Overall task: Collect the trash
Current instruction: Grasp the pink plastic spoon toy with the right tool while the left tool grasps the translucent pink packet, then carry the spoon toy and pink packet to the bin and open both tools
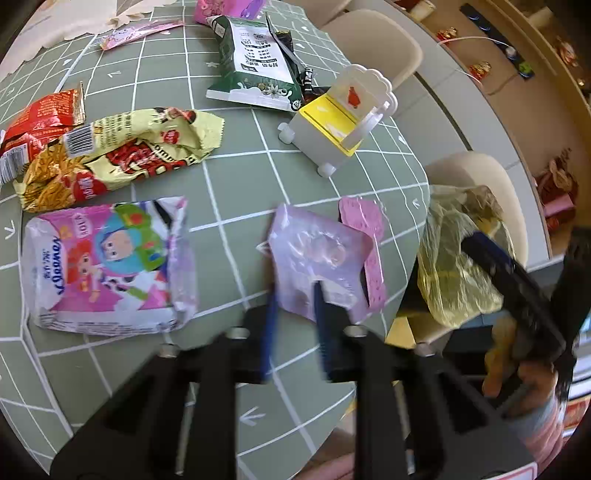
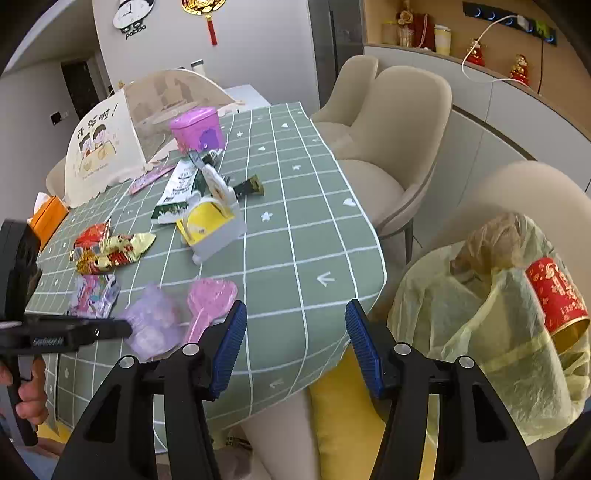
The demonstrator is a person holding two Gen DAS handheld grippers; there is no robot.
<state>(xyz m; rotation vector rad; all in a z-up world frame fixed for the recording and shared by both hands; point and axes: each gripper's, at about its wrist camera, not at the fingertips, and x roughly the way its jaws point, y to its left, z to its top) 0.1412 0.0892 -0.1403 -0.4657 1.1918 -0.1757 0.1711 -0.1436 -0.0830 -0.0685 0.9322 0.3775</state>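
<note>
Legible print scarce: "Palada"-like lettering under the wall clock point(image 2: 128, 13); Chinese characters and a cartoon couple on the food cover point(image 2: 110, 147); gold script on the red can point(image 2: 556, 295); barcode on the yellow wrapper point(image 1: 114, 155), its red logo too crumpled to read; a looping blue word, unclear, on the cartoon pouch point(image 1: 107, 262); upside-down Chinese print on the green pouch point(image 1: 258, 62); red mark on the toy bin point(image 1: 341, 114).

Green gridded cloth point(image 2: 295, 229) rounding off at the near corner, with white arrows and hearts; broad bare stretch between toy bin and table edge; beige chairs point(image 2: 388, 147) close along the right side; yellow trash bag point(image 2: 480, 332) just off the corner, over a chair, with the red can lying at its side, whether inside or against it hard to tell; yellow cushion below the edge.

Left gripper point(image 1: 293, 314) blurred, blue pads narrowed to a small gap and straddling the near edge of the lilac packet point(image 1: 317, 258); clenched on it or merely around it, cannot tell; pink wrapper point(image 1: 365, 236) just beside the packet; packet low on the cloth near the corner, not far from the bag.

Right gripper point(image 2: 295, 343) spread wide, released, holding nothing, hovering over the table corner between packet and bag.
</note>
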